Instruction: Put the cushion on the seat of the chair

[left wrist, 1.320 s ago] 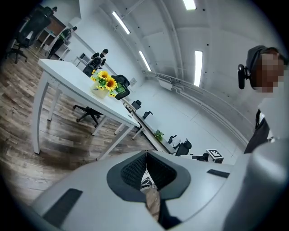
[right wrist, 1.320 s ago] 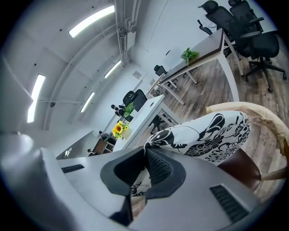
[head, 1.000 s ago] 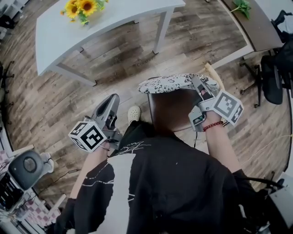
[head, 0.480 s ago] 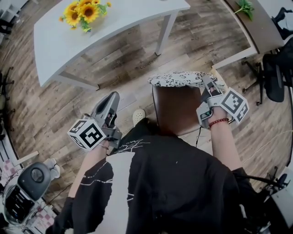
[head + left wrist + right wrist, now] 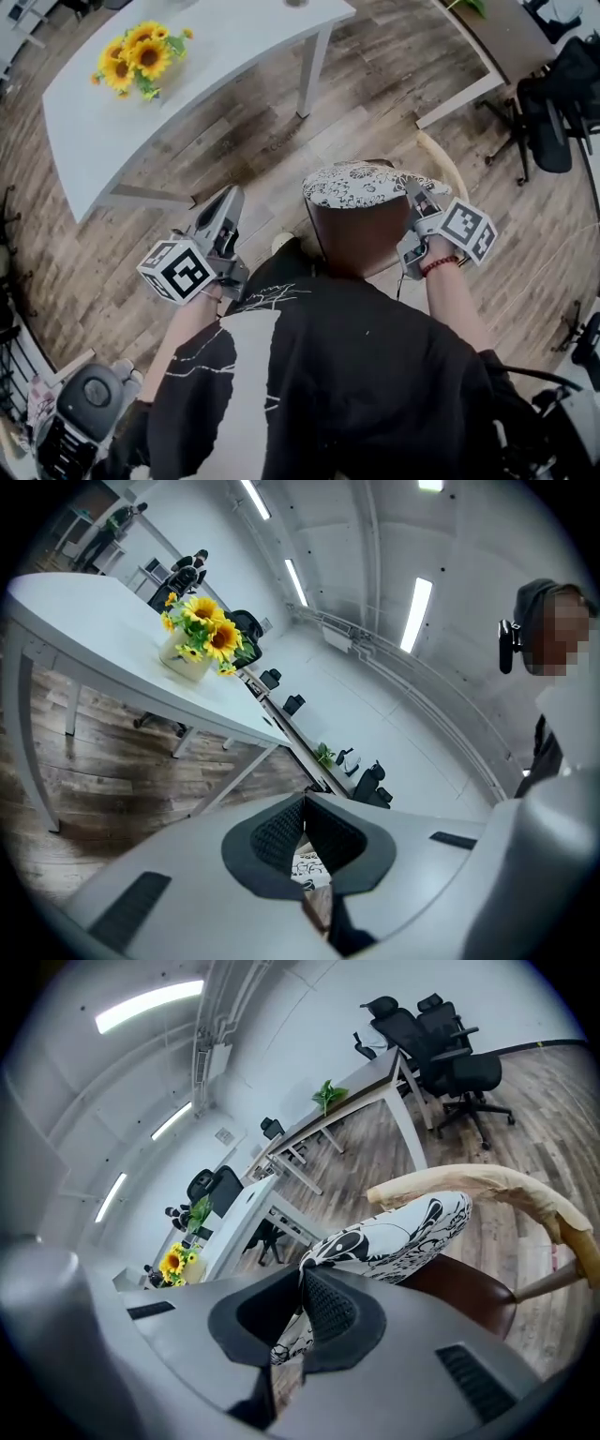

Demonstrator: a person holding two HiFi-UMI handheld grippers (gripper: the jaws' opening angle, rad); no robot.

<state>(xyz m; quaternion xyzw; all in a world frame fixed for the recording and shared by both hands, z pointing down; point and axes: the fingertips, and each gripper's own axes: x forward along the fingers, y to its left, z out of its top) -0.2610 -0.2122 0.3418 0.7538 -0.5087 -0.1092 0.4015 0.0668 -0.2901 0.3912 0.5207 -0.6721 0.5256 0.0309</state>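
Two grippers show in the head view, one on each side of the person's dark top point(image 5: 356, 375). The left gripper point(image 5: 231, 195) sits at 9 o'clock from the chair, well apart from it. It points toward 1 o'clock above the wood floor point(image 5: 94, 244). In the left gripper view its jaws are pressed together at the tips with nothing caught between them (a scrap of black-and-white pattern shows far behind, through the slot under the tips). At 11 o'clock of the head view stands a white table point(image 5: 206, 66) with a bunch of sunflowers point(image 5: 131, 61) near its left end.

In the middle of that view is the chair, with a brown seat point(image 5: 361, 239) and a pale curved backrest point(image 5: 441, 155) at 1 o'clock from the seat. The cushion point(image 5: 361, 183), white with black drawings, lies across the seat's 12 o'clock edge and hides that part of it. Whether its underside rests on the seat or hangs just above it I cannot tell.

The right gripper point(image 5: 411, 186) is at 3 o'clock from the seat, angled toward 11 o'clock. Its jaws are closed tight on the cushion's near right corner, and the right gripper view shows the patterned cloth pinched between the pads. From there the cushion stretches away toward the backrest. A black office chair point(image 5: 548, 103) stands at 2 o'clock, beside a second table point(image 5: 497, 42).
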